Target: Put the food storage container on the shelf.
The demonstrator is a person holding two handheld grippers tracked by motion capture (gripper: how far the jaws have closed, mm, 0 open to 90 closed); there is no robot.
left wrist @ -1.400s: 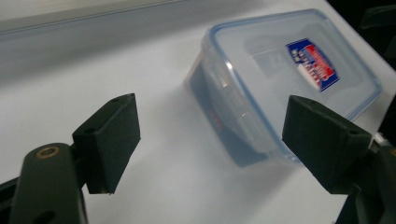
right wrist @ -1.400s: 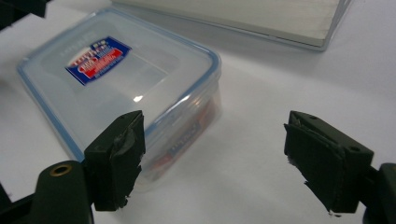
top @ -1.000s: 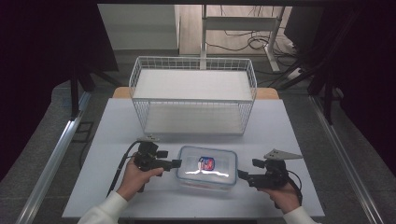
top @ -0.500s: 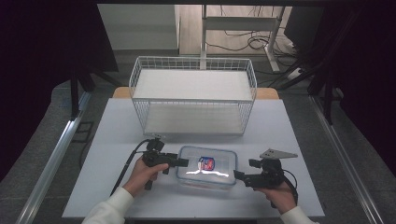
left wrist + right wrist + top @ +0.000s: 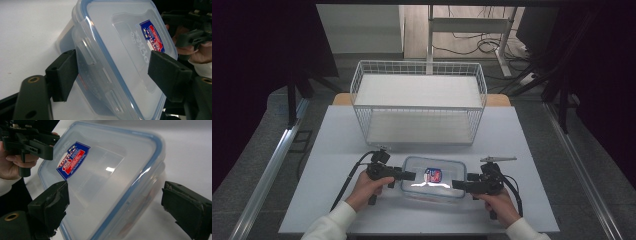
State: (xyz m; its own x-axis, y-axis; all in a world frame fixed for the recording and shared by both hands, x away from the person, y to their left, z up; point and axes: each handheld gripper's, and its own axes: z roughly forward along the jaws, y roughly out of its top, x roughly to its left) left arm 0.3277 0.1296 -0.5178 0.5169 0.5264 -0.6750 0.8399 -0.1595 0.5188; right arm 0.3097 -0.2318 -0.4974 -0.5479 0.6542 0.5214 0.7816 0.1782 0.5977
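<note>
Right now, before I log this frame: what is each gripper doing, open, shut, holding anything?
Left gripper: open, jaws straddling one end of the clear container, not clamped.
Right gripper: open, jaws wide either side of the container's other end.

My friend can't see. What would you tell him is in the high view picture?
Two hands hold a left gripper and a right gripper at opposite ends of a clear plastic box with a red-and-blue sticker, on a white table. An empty white wire basket stands behind it.
</note>
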